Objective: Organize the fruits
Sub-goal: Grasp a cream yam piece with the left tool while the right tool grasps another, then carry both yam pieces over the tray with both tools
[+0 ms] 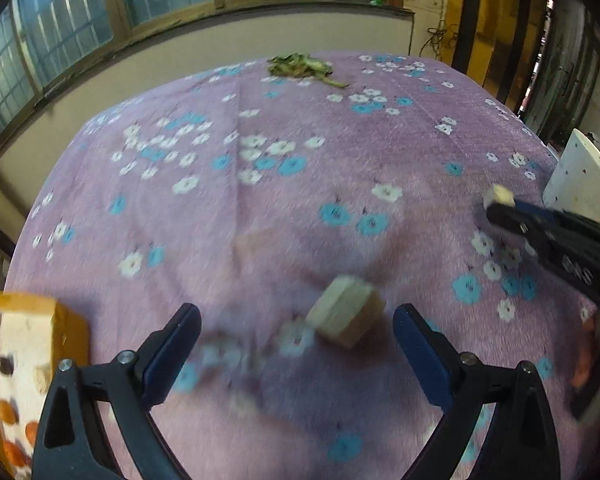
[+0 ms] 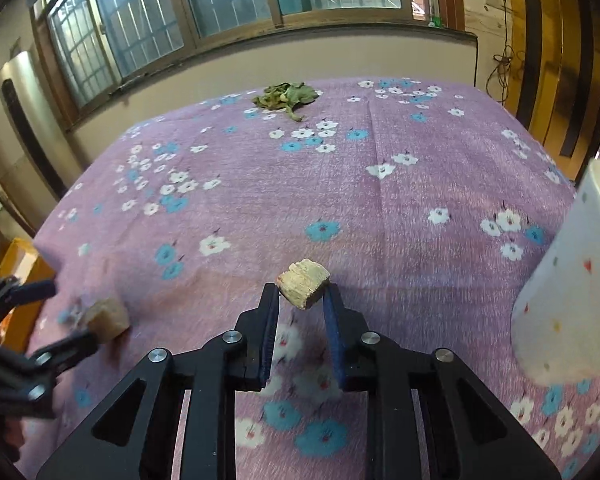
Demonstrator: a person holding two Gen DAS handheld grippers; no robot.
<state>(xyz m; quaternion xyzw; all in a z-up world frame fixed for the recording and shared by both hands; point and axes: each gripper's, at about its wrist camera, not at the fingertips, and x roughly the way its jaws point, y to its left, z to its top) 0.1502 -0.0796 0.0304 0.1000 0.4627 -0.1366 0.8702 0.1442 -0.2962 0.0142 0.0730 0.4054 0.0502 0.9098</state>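
Because the pale fruit chunk looks small, light and crumbly at its cut faces, the right claw pinches it at the very tips, nearly closed across its flat sides; a gentle squeeze should do. The left claw gapes wide and empty, a second chunk lying between its tips on the flowered tabletop.
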